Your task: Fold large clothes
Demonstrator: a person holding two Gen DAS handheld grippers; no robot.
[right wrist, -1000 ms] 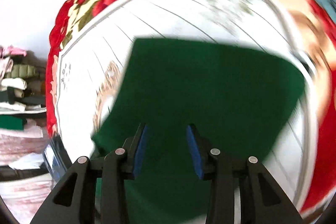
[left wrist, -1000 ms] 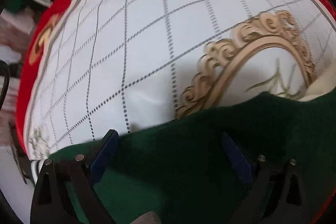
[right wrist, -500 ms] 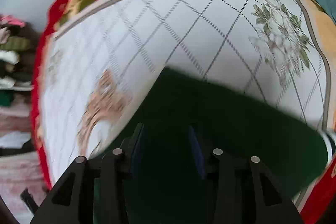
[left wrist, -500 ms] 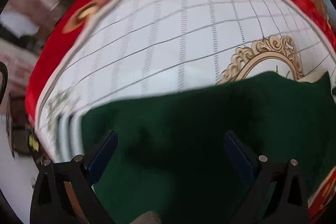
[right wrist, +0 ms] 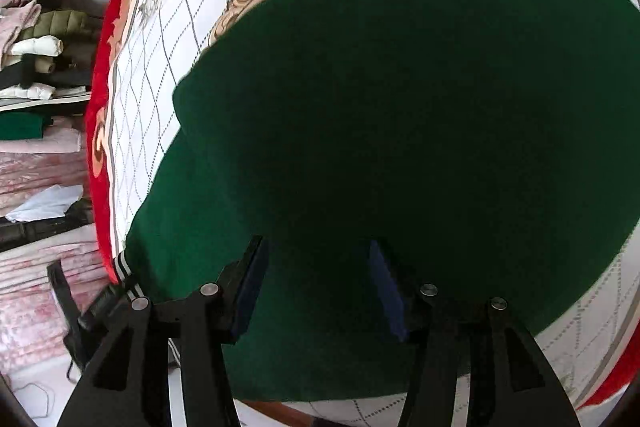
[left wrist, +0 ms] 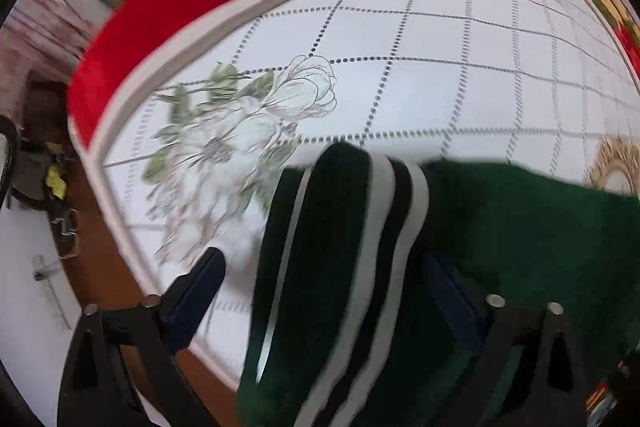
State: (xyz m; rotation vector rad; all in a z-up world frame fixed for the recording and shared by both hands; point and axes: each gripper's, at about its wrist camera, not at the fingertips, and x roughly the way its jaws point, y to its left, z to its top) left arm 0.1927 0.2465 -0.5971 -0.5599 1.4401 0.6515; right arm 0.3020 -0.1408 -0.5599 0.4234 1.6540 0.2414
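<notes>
A dark green garment (right wrist: 400, 99) lies spread over a white quilted blanket with a red border (right wrist: 160, 39). In the left wrist view its black-and-white striped cuff (left wrist: 352, 259) lies between my left gripper's (left wrist: 324, 279) wide-open blue-padded fingers, near the blanket's flower print (left wrist: 240, 131); I cannot tell whether the pads touch it. My right gripper (right wrist: 316, 279) is open and empty just above the green cloth, near its lower edge. The same striped cuff shows at the garment's lower left corner in the right wrist view (right wrist: 128, 279).
Stacked folded clothes (right wrist: 36, 39) sit on shelves to the left. A black gripper part (right wrist: 76, 311) shows by the blanket's red edge. A pale floor (left wrist: 32, 307) lies beyond the blanket's corner.
The left gripper has swung left to the blanket's flowered corner and now straddles the striped cuff. The right gripper has moved in closer over the green cloth. Both stay open.
</notes>
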